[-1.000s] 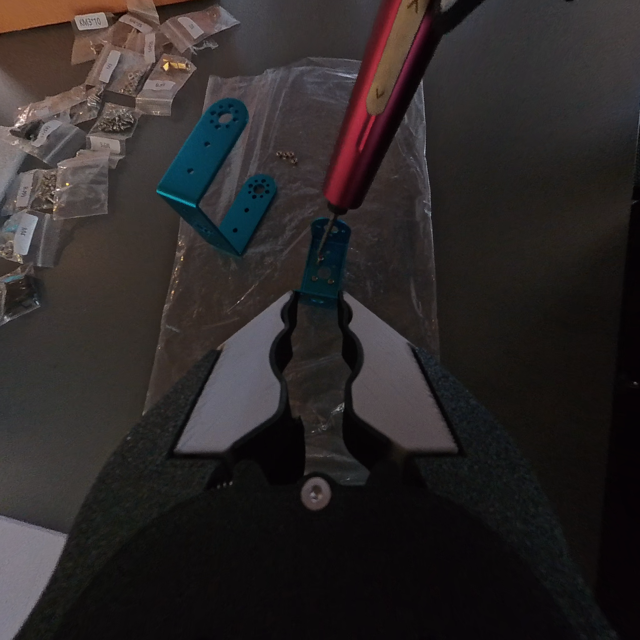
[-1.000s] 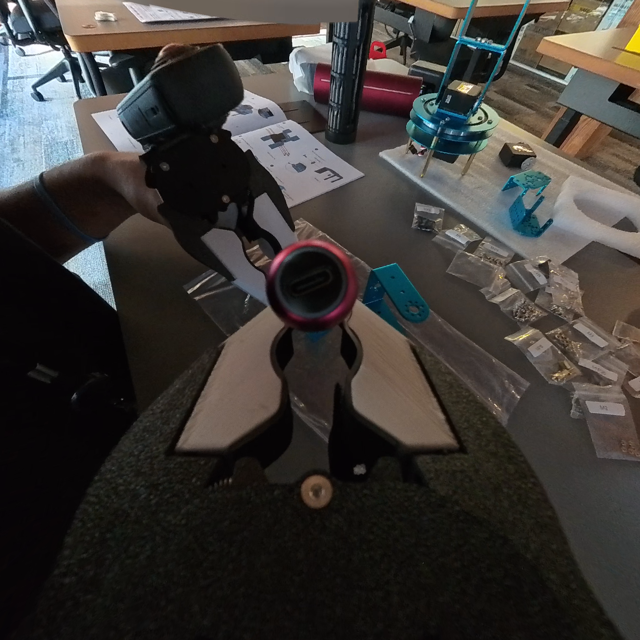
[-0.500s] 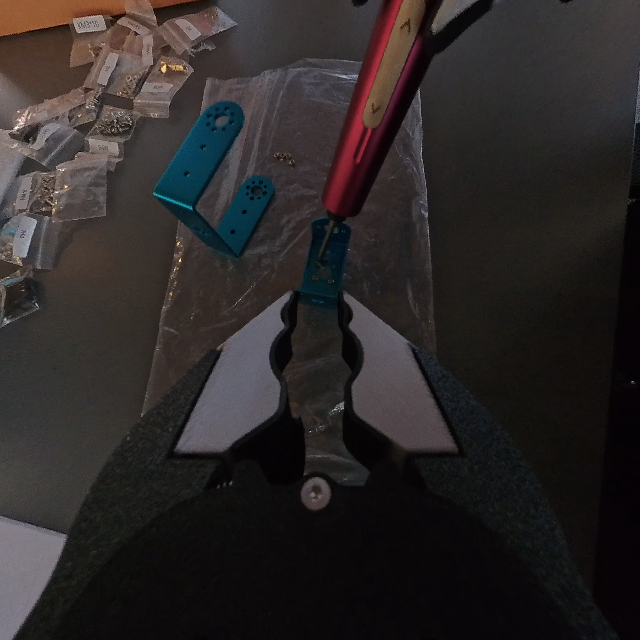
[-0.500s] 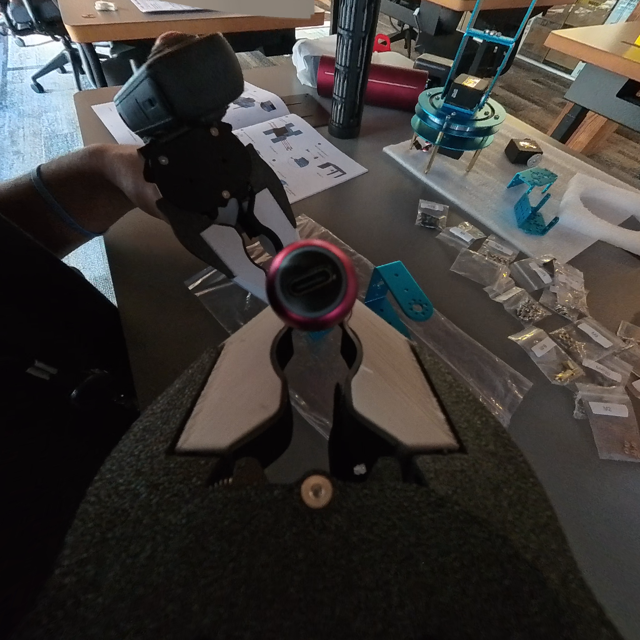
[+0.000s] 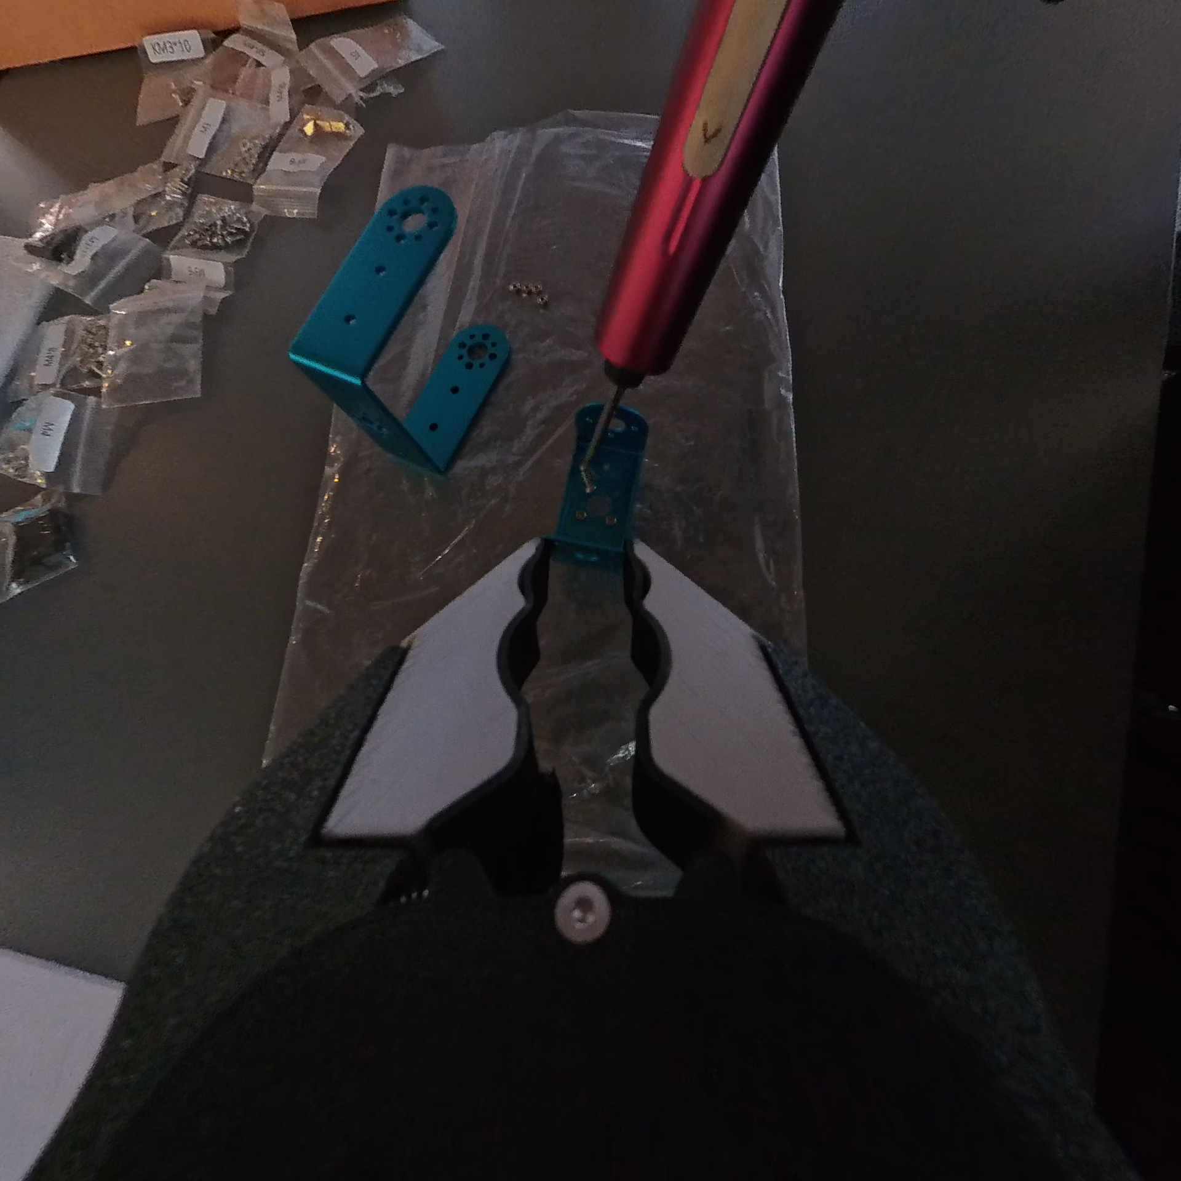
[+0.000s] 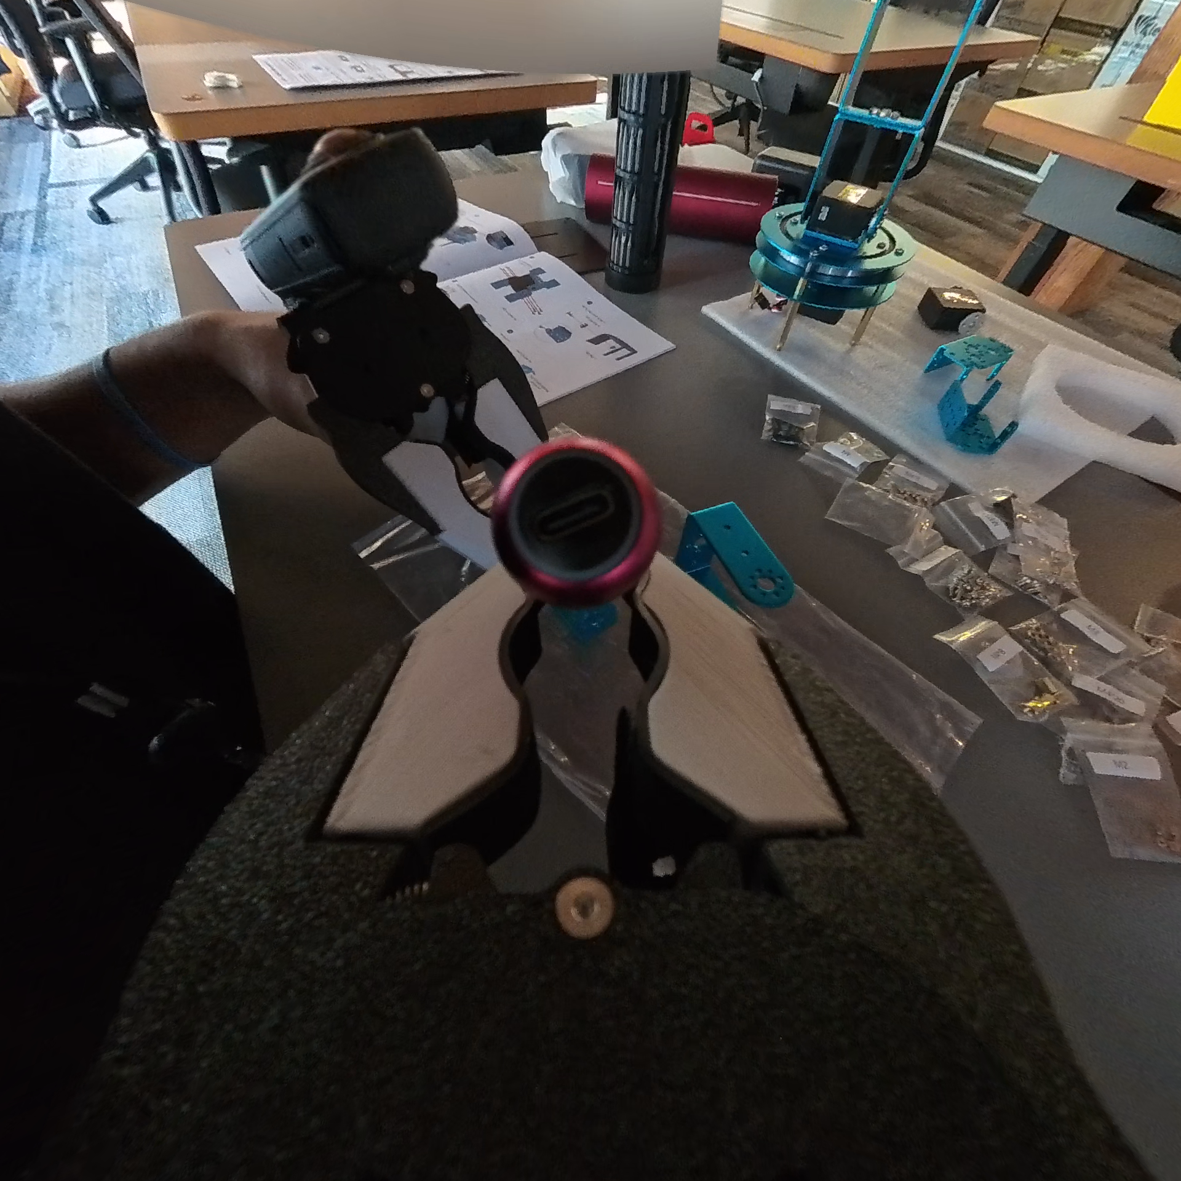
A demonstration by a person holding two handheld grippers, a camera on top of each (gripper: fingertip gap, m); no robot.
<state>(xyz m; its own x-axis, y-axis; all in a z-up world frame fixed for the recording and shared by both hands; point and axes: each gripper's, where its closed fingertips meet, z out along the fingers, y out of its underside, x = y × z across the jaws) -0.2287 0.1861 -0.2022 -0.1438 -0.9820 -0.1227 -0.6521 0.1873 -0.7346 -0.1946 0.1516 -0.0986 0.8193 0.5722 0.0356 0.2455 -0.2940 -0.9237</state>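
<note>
The left gripper point(image 5: 588, 549) pinches the near end of a small blue perforated metal bracket point(image 5: 601, 492), its jaws closed on it above a clear plastic bag point(image 5: 575, 255) lying flat on the dark grey table point(image 5: 958, 319). The right gripper point(image 6: 585, 591) is clamped around a slim red cylindrical electric screwdriver point(image 5: 696, 192), whose thin bit touches a screw point(image 5: 586, 478) on that bracket. Left of the bracket, a larger blue U-shaped bracket point(image 5: 396, 332) rests on the bag's edge; small labelled bags of screws point(image 5: 160, 223) lie farther left.
</note>
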